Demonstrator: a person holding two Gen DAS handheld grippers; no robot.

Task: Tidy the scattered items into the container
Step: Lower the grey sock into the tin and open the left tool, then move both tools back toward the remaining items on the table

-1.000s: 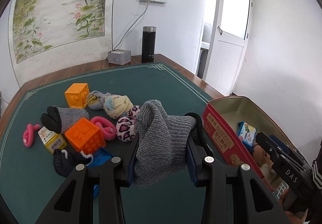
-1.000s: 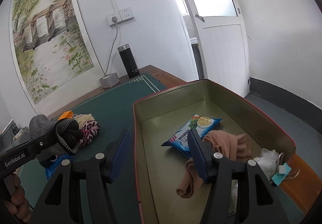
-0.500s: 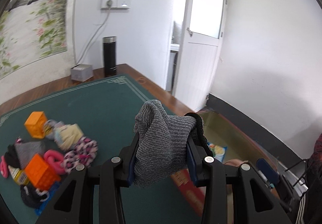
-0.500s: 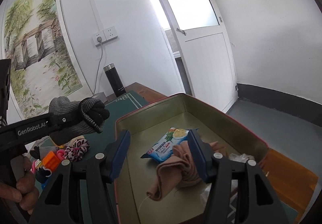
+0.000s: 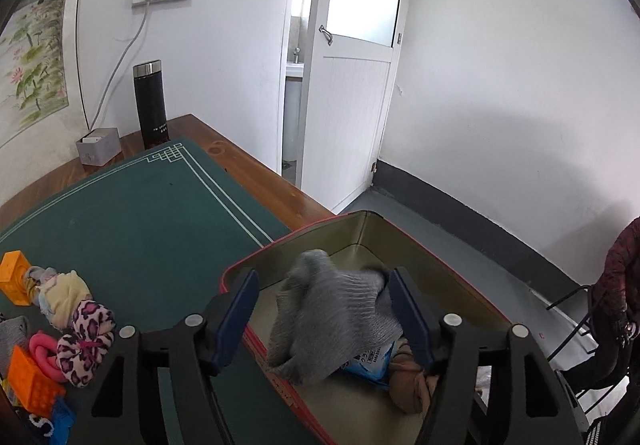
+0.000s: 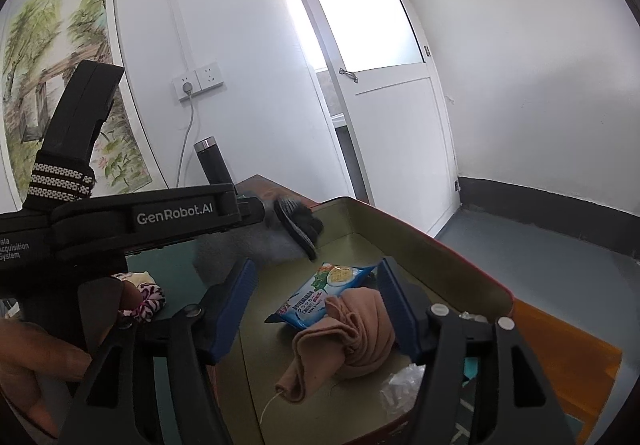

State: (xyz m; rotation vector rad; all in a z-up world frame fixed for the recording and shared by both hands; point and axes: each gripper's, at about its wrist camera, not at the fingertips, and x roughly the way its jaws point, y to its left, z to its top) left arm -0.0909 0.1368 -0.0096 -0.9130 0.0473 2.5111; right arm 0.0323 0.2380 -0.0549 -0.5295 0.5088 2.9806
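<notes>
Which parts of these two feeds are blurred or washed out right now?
Left wrist view: the grey knitted sock over the red tin container is motion-smeared; the rest is sharp. Right wrist view: the same sock is blurred, and the frosted door pane is blown out.

grey sock (image 5: 336, 309) over red tin (image 5: 424, 257)

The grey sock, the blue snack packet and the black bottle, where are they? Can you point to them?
grey sock (image 5: 336, 309), left wrist view, middle of its ribbed knit.
blue snack packet (image 6: 320, 293), right wrist view, centre of the wrapper.
black bottle (image 5: 150, 105), left wrist view, its dark body.
</notes>
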